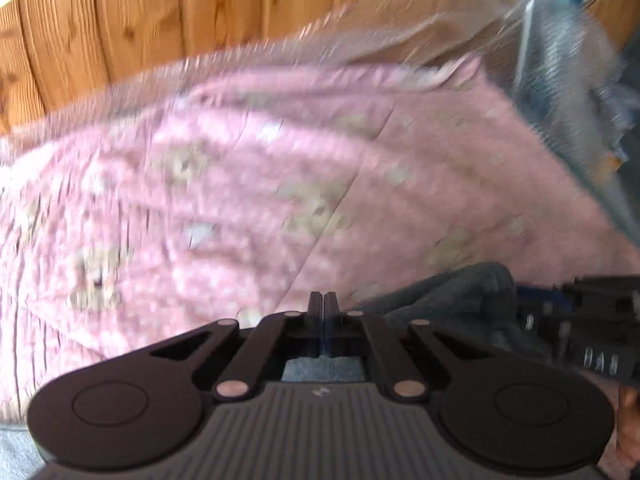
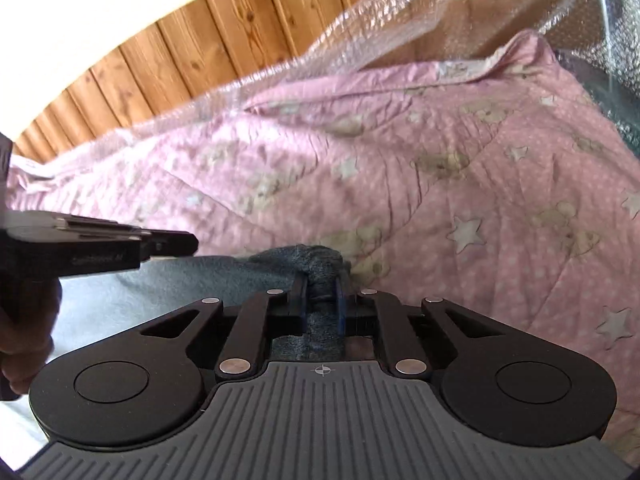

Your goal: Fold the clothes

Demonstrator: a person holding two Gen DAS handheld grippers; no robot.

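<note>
A grey knitted garment (image 2: 316,268) lies bunched on a pink bedspread (image 2: 460,168) printed with stars and bears. My right gripper (image 2: 322,286) is shut on a fold of the grey garment. The garment spreads to the left as a pale grey sheet of cloth (image 2: 120,292). My left gripper (image 1: 323,304) has its jaws pressed together, with grey cloth (image 1: 440,292) just to its right and below it; no cloth shows between the tips. The left gripper also shows in the right wrist view (image 2: 176,240), above the pale cloth. The left wrist view is motion-blurred.
A wooden plank wall (image 2: 180,48) runs behind the bed. Clear bubble wrap (image 2: 400,20) lies along the far edge of the bedspread. The right gripper's body (image 1: 592,320) sits at the right edge of the left wrist view.
</note>
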